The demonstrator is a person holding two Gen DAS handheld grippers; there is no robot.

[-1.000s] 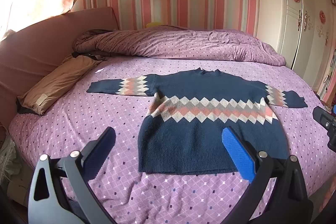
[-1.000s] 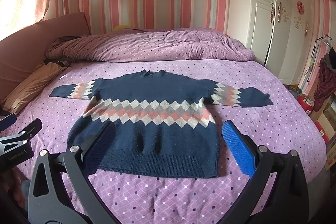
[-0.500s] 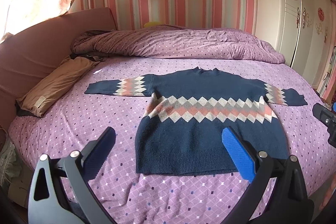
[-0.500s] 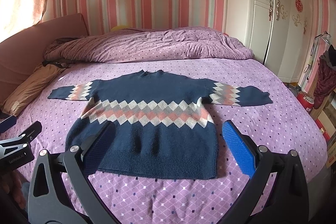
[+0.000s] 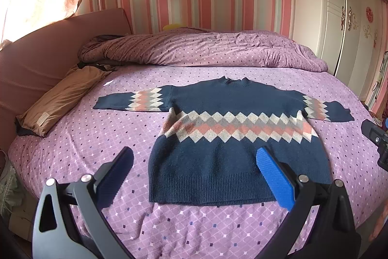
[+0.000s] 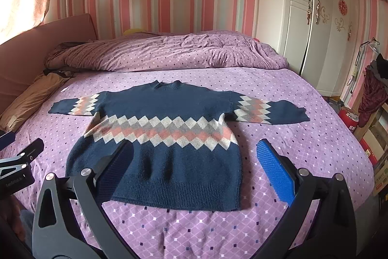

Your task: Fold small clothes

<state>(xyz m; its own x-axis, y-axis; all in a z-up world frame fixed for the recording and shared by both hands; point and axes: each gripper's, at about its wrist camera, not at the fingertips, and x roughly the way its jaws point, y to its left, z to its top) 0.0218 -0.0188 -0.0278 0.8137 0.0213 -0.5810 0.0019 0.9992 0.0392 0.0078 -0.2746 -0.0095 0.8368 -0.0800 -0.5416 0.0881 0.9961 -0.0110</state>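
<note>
A small navy sweater [image 5: 225, 162] with a band of white, grey and pink diamonds lies flat on the purple dotted bed, front up, both sleeves spread sideways. It also shows in the right wrist view [image 6: 169, 166]. My left gripper [image 5: 194, 174] is open and empty, held above the near edge of the bed before the hem. My right gripper [image 6: 194, 171] is open and empty, likewise above the hem. Neither touches the sweater.
A bunched purple duvet [image 5: 206, 47] lies along the far side of the bed. A tan pillow [image 5: 60, 98] rests at the left by the headboard [image 5: 36, 60]. White wardrobes [image 6: 315, 28] stand at the right, with clutter [image 6: 371, 98] on the floor beside the bed.
Both grippers have drawn back and lifted slightly, so the sweater sits a little farther off in both views. The sweater has not moved and both grippers stay open.
</note>
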